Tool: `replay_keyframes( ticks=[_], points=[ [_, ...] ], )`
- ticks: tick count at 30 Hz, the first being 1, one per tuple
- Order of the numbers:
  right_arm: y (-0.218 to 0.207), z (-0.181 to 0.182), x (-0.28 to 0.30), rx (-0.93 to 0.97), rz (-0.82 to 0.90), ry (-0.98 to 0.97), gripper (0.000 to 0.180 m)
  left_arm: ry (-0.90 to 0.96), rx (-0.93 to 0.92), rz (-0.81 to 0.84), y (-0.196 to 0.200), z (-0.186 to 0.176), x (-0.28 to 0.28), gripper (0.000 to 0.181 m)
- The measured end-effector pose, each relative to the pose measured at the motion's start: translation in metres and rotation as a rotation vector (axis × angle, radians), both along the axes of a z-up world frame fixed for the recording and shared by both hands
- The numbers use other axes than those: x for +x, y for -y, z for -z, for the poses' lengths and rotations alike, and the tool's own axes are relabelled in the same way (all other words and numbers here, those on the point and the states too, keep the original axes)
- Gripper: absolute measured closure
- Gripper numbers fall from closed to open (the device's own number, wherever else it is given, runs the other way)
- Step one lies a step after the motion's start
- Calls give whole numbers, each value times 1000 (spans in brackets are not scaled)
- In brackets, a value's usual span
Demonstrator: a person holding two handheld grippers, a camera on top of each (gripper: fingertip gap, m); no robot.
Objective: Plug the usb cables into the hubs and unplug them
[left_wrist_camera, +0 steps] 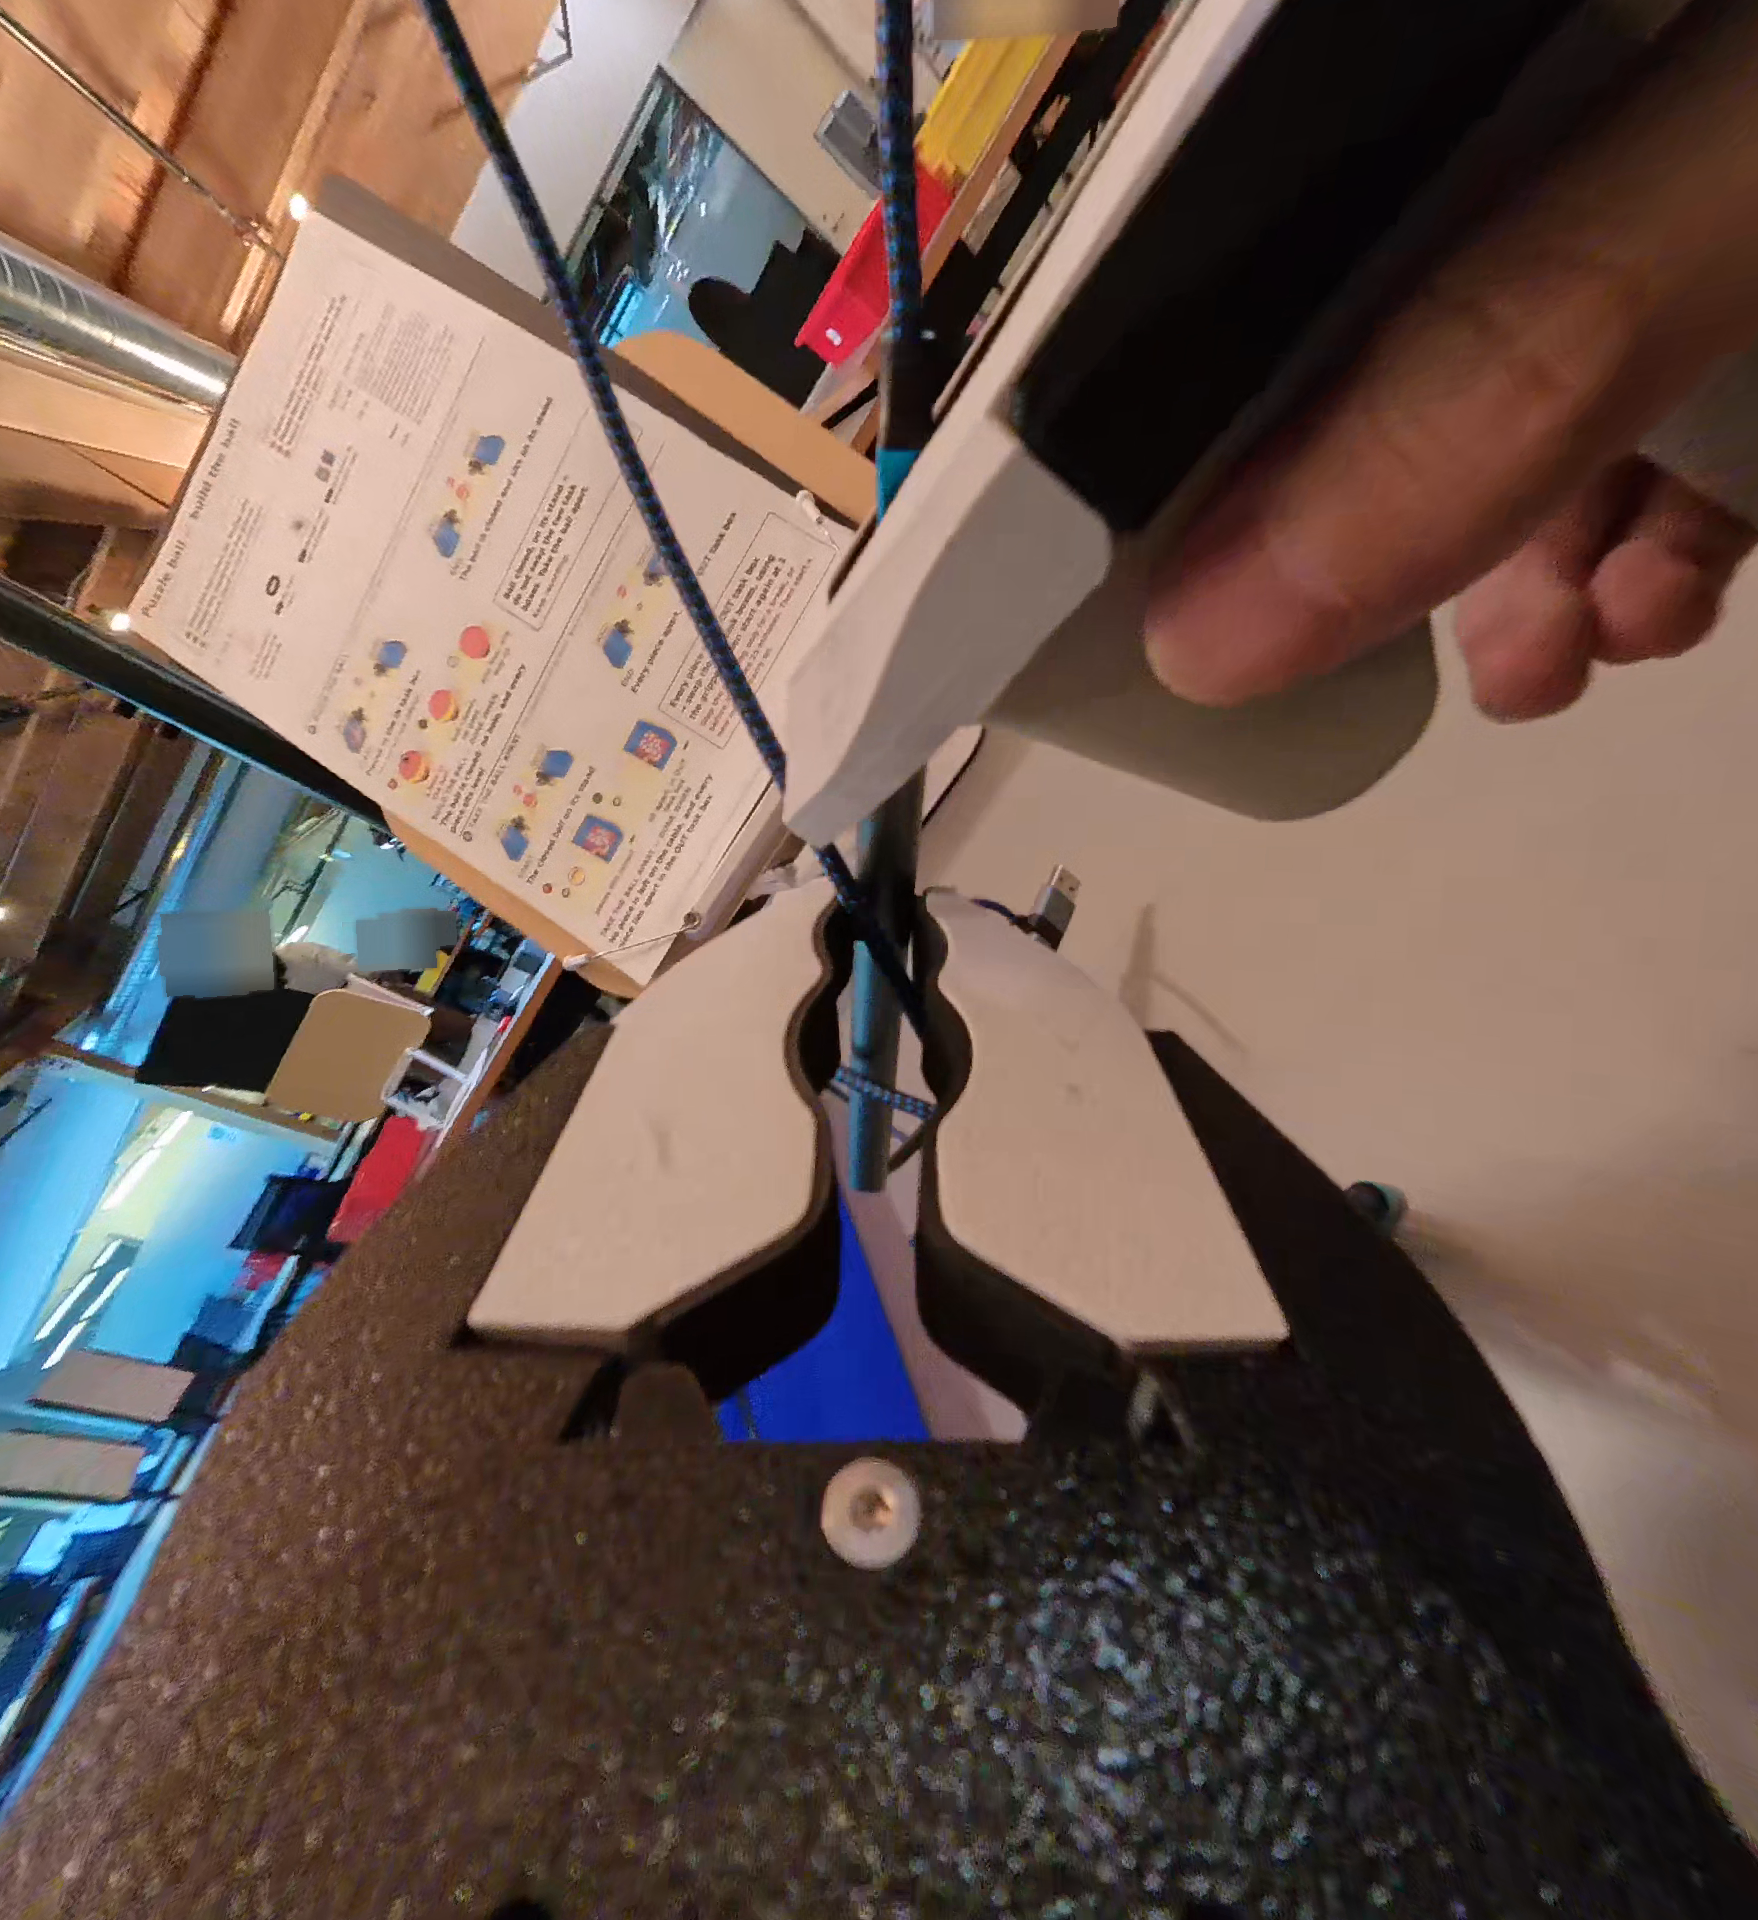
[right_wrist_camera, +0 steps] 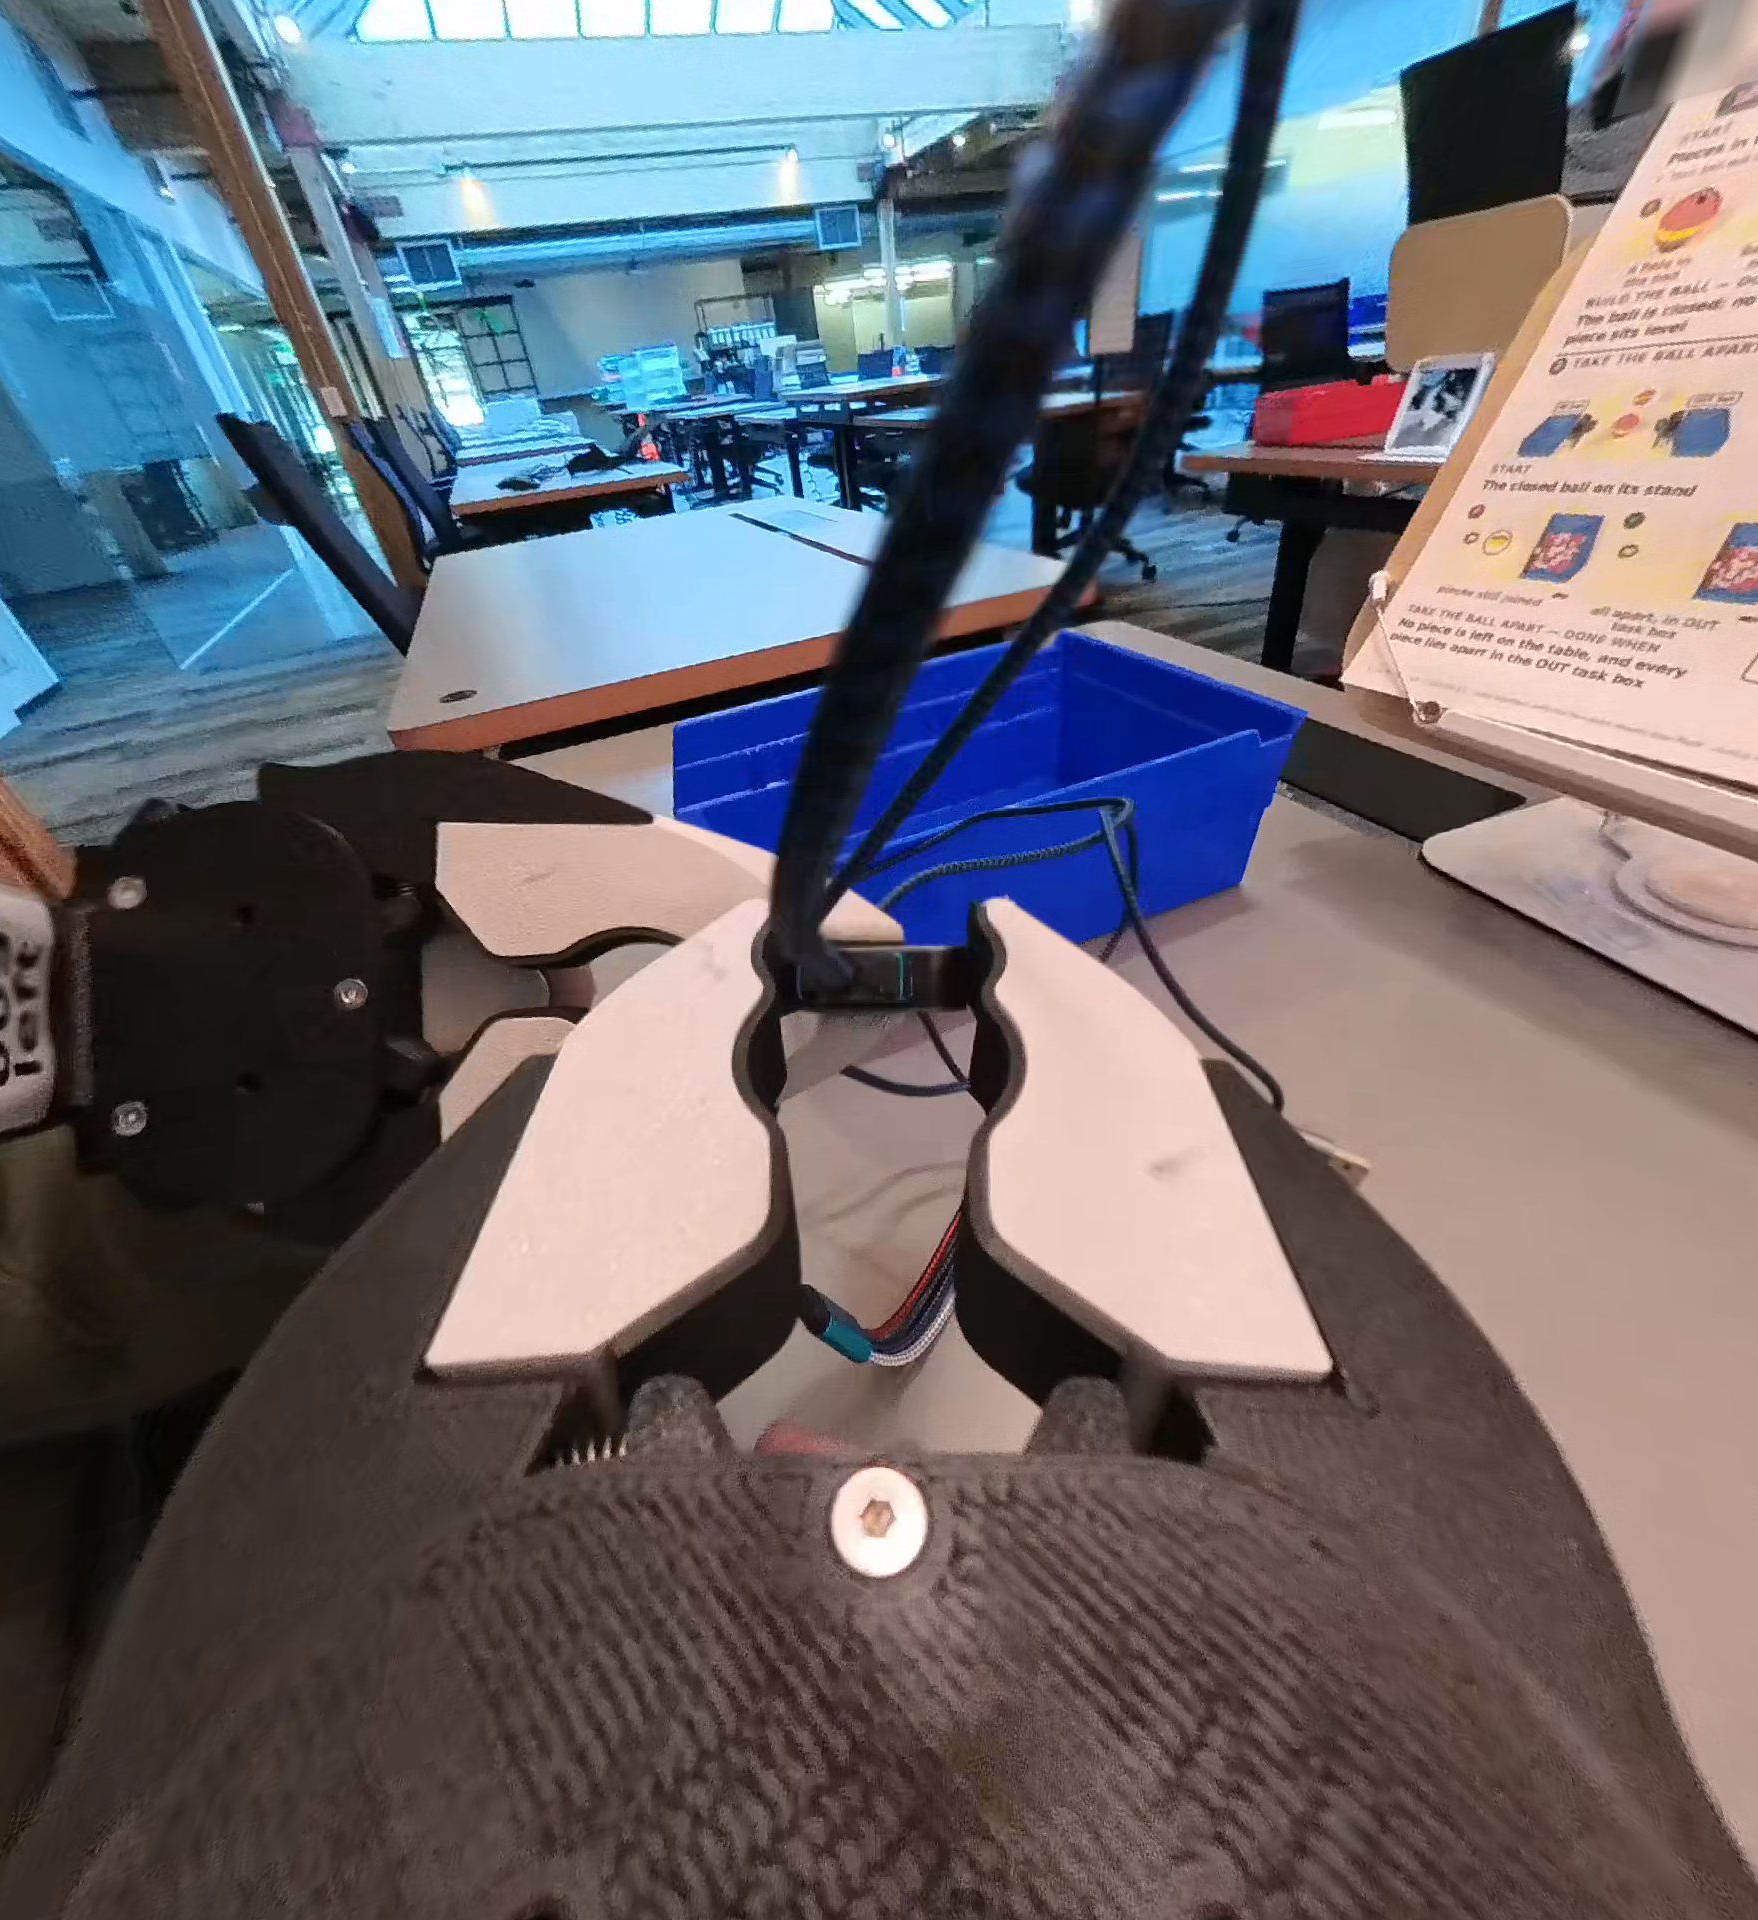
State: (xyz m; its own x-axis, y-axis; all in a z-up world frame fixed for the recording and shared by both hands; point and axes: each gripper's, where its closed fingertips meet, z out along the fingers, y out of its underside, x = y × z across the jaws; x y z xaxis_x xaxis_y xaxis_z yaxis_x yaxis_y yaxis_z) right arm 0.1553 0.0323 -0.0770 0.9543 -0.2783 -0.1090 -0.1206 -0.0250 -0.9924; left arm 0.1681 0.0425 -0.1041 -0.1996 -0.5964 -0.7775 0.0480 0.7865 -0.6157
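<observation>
Black hub [right_wrist_camera: 870, 977] is pinched in the right gripper [right_wrist_camera: 875, 961]; left gripper [left_wrist_camera: 880, 935] clenches its dark stem [left_wrist_camera: 873, 1081]. Pull straight, don't twist the braided cables [right_wrist_camera: 916, 582].

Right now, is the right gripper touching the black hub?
Touching. The right wrist view shows the right gripper with both fingertips pressed against the ends of the black hub, no gap visible.
</observation>
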Motion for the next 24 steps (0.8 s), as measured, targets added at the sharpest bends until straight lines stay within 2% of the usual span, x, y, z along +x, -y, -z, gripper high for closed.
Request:
replay_keyframes(
  ticks=[1,3,5,9,11,14,18,23,24],
  points=[
    [1,0,0,4,-23,-8,147,-7,-20,25,2,2,0,171],
    [6,-6,-4,61,-90,5,147,-15,-102,113,11,1,-4,166],
    [15,-16,-6,134,-149,-14,148,-44,-204,230,20,-2,-12,147],
    [34,-30,-4,242,-206,-61,147,-132,-524,454,22,-13,-34,126],
    [41,-35,-3,276,-214,-60,147,-181,-695,536,14,-15,-44,125],
    [47,-42,-1,321,-212,-65,147,-292,-843,625,2,-6,-57,120],
    [48,-50,-7,356,-239,-48,147,-405,-952,583,-12,4,-57,122],
    [48,-68,-23,450,-308,-47,147,-513,-1009,814,22,-7,-84,127],
    [46,-69,-27,454,-329,-53,147,-531,-998,815,28,-2,-84,126]
  ],
)
